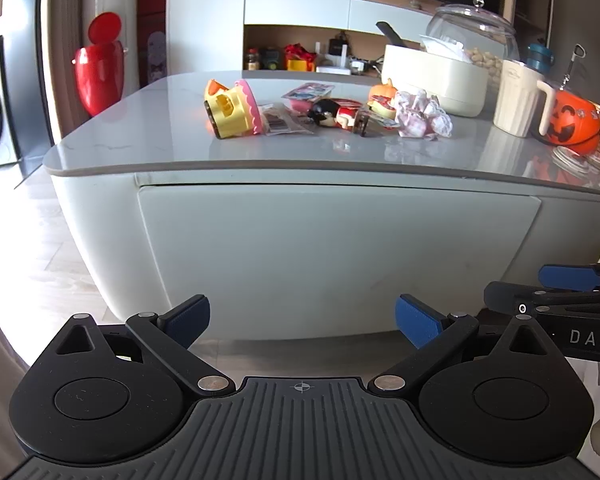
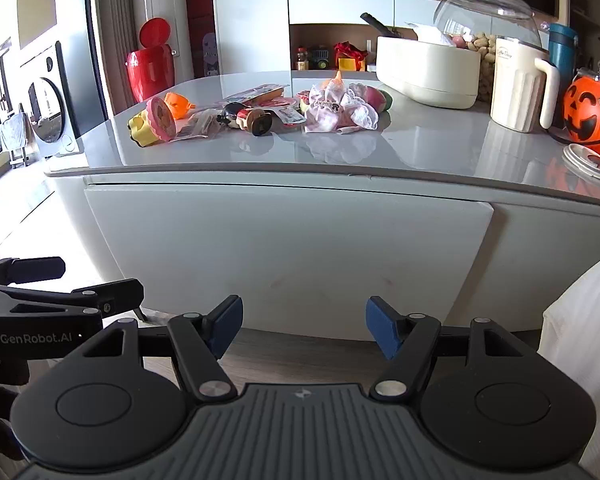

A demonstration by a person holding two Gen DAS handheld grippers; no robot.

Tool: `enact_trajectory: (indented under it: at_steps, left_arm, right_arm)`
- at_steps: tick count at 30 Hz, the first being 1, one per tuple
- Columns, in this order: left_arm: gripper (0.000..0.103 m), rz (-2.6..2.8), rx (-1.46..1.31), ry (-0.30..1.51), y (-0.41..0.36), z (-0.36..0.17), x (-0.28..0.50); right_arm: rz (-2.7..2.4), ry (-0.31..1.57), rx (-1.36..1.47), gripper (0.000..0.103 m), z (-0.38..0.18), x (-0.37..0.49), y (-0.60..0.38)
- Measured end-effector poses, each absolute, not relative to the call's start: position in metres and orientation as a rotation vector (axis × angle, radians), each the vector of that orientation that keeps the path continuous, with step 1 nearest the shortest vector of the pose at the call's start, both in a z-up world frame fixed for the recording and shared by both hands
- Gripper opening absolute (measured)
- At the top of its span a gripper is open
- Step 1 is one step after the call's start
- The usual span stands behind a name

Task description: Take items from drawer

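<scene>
The white drawer front under the grey tabletop is closed, its top seam just below the table edge. My left gripper hovers open in front of it, empty, some way back. My right gripper is open too, empty, level with the drawer's lower part. On the tabletop lie a yellow and pink toy, a small doll figure, flat packets and a crumpled pink and white cloth. Each gripper appears at the edge of the other's view.
At the back right of the grey table stand a cream pot, a glass jar of peanuts, a cream jug and an orange pumpkin bucket. A red bin stands on the floor at left. White fabric is at right.
</scene>
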State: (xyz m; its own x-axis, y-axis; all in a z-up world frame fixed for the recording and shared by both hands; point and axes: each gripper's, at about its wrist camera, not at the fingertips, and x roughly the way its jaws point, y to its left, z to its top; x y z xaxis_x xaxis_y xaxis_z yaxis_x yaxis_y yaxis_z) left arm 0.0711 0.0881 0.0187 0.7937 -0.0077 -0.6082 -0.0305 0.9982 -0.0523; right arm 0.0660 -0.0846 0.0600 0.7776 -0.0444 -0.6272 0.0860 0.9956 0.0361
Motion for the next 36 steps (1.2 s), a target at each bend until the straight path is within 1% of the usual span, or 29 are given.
enact_trajectory:
  at_steps: [36]
  left_arm:
    - [0.102,-0.004,-0.065,0.656,0.0895,0.0187,0.0712]
  right_arm:
    - [-0.088,0.707,0.079,0.069,0.0557,0.0712,-0.0886]
